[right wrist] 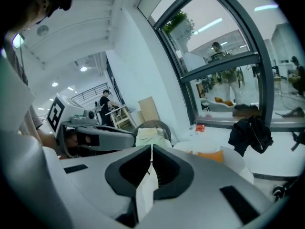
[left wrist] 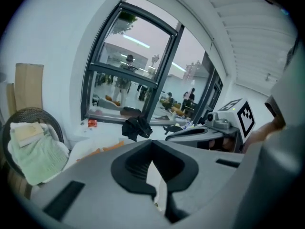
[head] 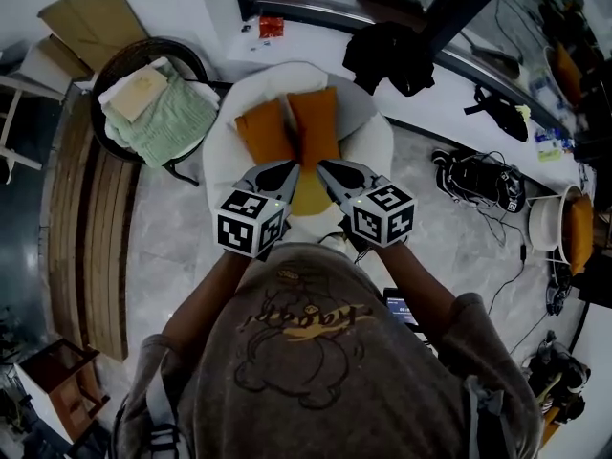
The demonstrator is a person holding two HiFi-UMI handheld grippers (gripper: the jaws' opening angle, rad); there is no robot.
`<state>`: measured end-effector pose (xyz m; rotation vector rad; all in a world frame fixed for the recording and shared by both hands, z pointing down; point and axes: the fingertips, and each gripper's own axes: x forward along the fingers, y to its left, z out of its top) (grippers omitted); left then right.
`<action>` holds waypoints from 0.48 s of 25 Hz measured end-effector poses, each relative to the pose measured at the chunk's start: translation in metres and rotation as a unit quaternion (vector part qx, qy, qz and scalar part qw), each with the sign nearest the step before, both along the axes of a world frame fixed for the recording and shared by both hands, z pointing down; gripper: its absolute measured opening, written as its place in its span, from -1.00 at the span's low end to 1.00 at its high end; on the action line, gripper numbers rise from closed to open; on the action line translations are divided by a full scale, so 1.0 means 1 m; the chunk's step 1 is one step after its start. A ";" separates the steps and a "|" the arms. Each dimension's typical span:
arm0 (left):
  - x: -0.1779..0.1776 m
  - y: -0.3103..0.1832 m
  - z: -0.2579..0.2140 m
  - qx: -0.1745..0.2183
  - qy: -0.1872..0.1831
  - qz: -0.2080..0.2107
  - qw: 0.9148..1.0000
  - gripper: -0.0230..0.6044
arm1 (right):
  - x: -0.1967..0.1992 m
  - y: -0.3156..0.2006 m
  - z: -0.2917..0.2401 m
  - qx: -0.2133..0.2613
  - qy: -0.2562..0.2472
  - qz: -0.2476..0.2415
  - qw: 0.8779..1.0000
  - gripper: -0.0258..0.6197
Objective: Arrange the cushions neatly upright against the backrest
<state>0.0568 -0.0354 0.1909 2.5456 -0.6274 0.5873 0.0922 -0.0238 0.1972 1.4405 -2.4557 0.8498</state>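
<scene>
Hovering closed, left hand-held gripper (head: 288, 172) and right hand-held gripper (head: 329, 172) meet over near cushion (head: 311, 199), equally close; long axis near-far, upright cushions (head: 315, 122) beyond.

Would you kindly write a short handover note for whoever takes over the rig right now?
Grippers: the left gripper and right gripper are both shut, and no orange fabric shows between their jaws. They hover close together over the front of the white chair.
Things: two orange cushions stand side by side against the backrest. The third cushion, which is yellower, shows just under the grippers. How it lies is hidden.
Done: two cushions are upright.
Left: probably stand the third cushion against the backrest too.
</scene>
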 end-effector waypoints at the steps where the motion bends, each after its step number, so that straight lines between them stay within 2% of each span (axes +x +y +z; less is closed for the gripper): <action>1: -0.001 0.003 -0.011 0.009 0.010 0.003 1.000 -0.91 | -0.001 0.005 -0.010 0.011 -0.003 0.001 1.000 -0.84; 6: -0.004 0.007 -0.062 0.067 0.053 0.021 0.996 -0.91 | -0.007 0.019 -0.061 0.075 0.001 -0.004 0.997 -0.84; 9: -0.003 0.006 -0.079 0.098 0.066 0.030 0.993 -0.91 | -0.009 0.022 -0.082 0.114 0.024 -0.008 0.993 -0.84; 12: 0.003 0.002 -0.085 0.112 0.072 0.035 0.990 -0.91 | -0.010 0.019 -0.091 0.133 0.039 -0.002 0.990 -0.84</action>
